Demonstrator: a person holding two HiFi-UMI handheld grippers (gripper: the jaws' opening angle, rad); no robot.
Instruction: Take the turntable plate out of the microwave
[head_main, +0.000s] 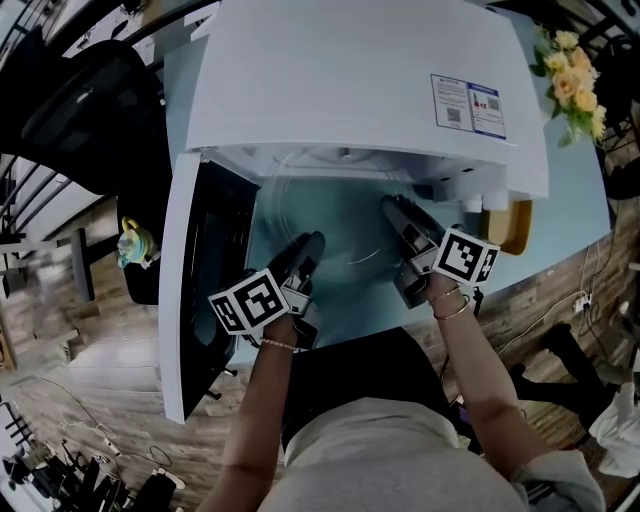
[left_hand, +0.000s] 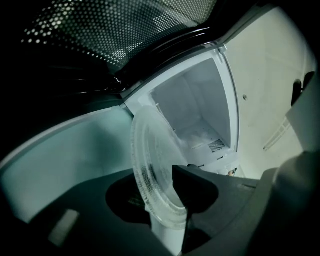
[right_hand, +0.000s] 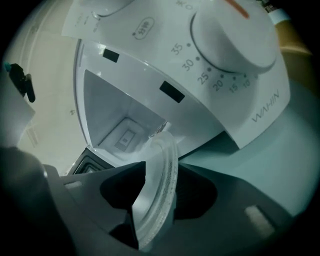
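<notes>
The clear glass turntable plate (head_main: 335, 225) hangs level just outside the white microwave (head_main: 350, 80), in front of its open mouth. My left gripper (head_main: 312, 245) is shut on the plate's near left rim; in the left gripper view the plate (left_hand: 150, 160) stands edge-on, pinched between the jaws (left_hand: 165, 200). My right gripper (head_main: 392, 205) is at the plate's right rim. In the right gripper view the rim (right_hand: 162, 170) lies between the jaws (right_hand: 160, 200), leaning on one jaw with a gap to the other, so that gripper is open.
The microwave door (head_main: 195, 290) is swung wide open to the left, beside my left arm. The empty cavity (left_hand: 200, 115) lies behind the plate. A timer dial (right_hand: 235, 35) sits above my right gripper. Flowers (head_main: 575, 85) and a wooden block (head_main: 515, 225) stand on the blue table (head_main: 570, 190) at right.
</notes>
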